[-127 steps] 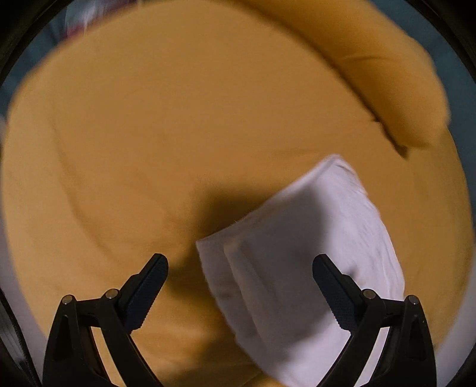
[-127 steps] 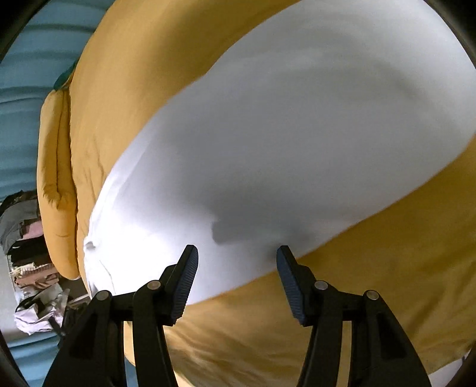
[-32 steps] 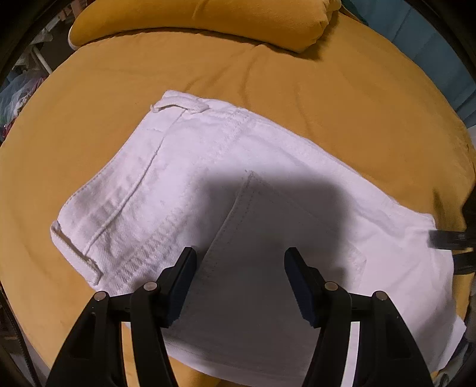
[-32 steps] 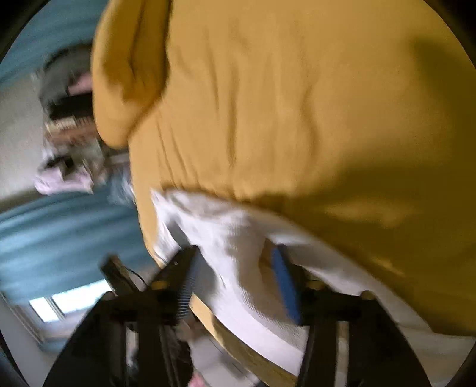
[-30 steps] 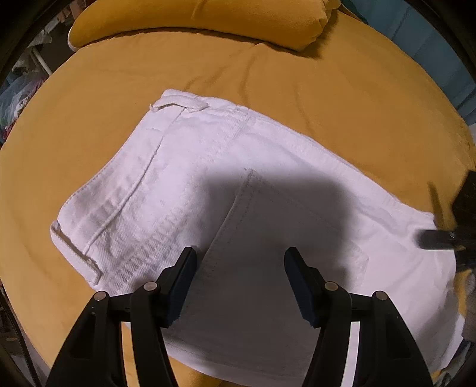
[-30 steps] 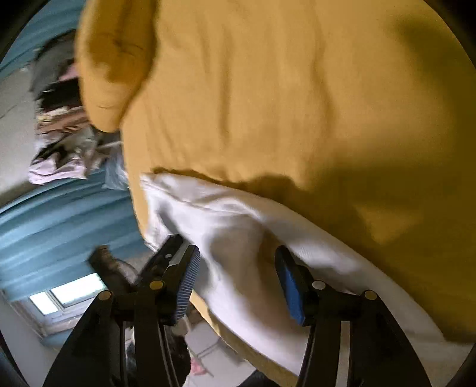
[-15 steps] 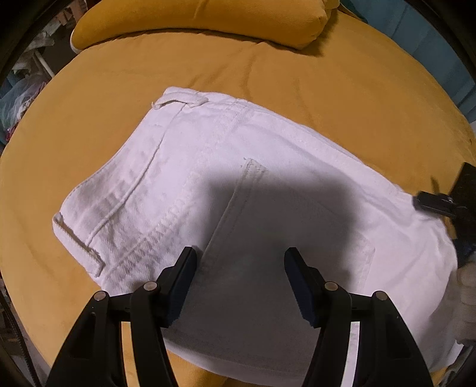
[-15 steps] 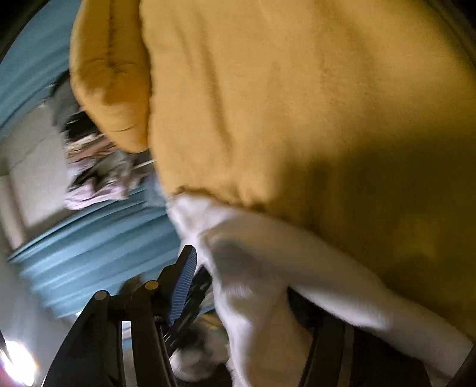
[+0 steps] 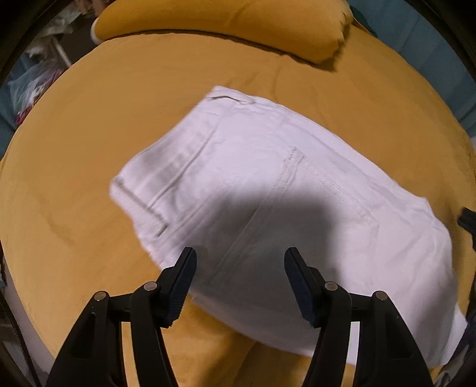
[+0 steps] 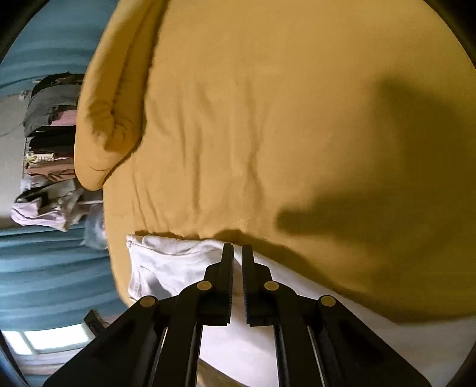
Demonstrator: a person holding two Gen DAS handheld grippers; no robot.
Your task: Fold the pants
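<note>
- Mustard-yellow bedding covers the bed (image 9: 125, 98), with a long yellow bolster pillow (image 9: 226, 20) at its far end and teal curtains (image 10: 44, 268) beyond.
- White denim pants (image 9: 267, 190) lie on the bed, already folded into a compact block, waistband and back pocket facing up.
- Left tongs (image 9: 240, 282) hover above the near edge of the block, jaws standing half apart with nothing between them.
- Right tongs (image 10: 235, 285) have just been closing; the jaws sit almost together at the far end of the pants, but whether cloth is pinched between them I cannot tell.
- If a further fold is meant, the right tongs need every layer of that end, not only the top one.
- Carrying that end low across the block would likely keep the layers from sliding.
- Left tongs could pin the near edge so the block stays square.
</note>
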